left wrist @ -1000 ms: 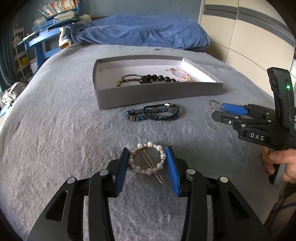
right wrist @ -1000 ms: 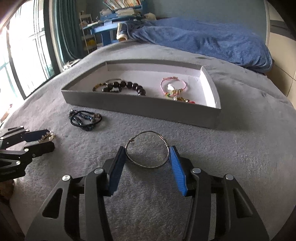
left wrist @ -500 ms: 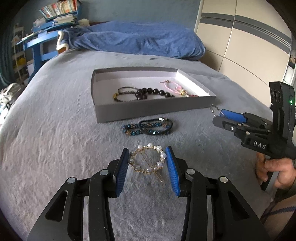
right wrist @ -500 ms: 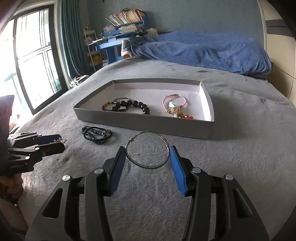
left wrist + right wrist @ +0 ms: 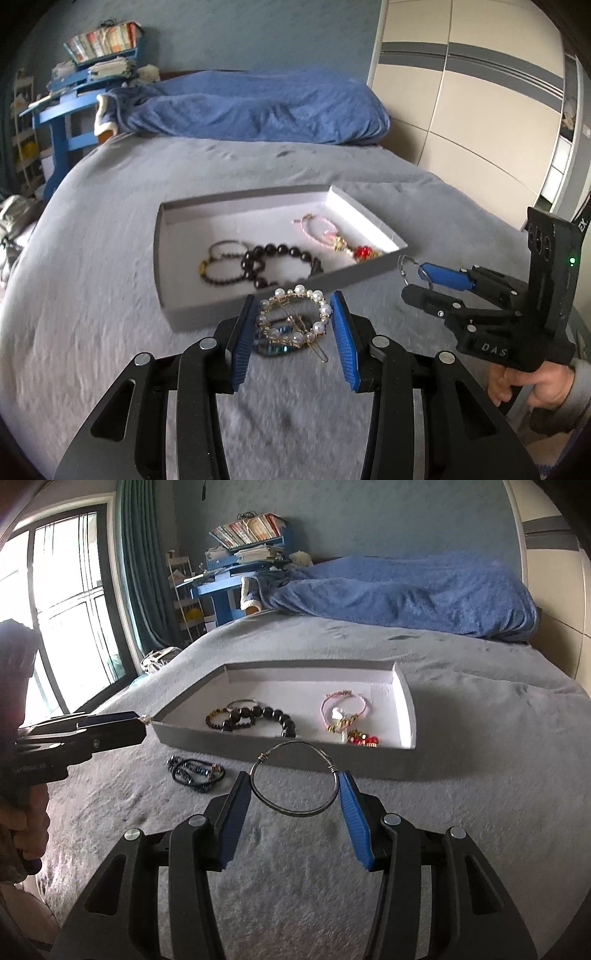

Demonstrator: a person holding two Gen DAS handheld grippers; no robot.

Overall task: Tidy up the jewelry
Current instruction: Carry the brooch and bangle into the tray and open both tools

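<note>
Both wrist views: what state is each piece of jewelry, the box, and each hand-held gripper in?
Left hand-held gripper: shut on pearl hair clip, held above the bed.
Pearl hair clip: gripped between the blue pads, lifted.
Right hand-held gripper: shut on wire bangle.
Wire bangle: gripped, lifted.
Gray box: open, no lid on it.
Black bead bracelet: lying in the box.
Pink bracelet: lying in the box.
Blue beaded bracelets: on the gray blanket, outside the box.
</note>
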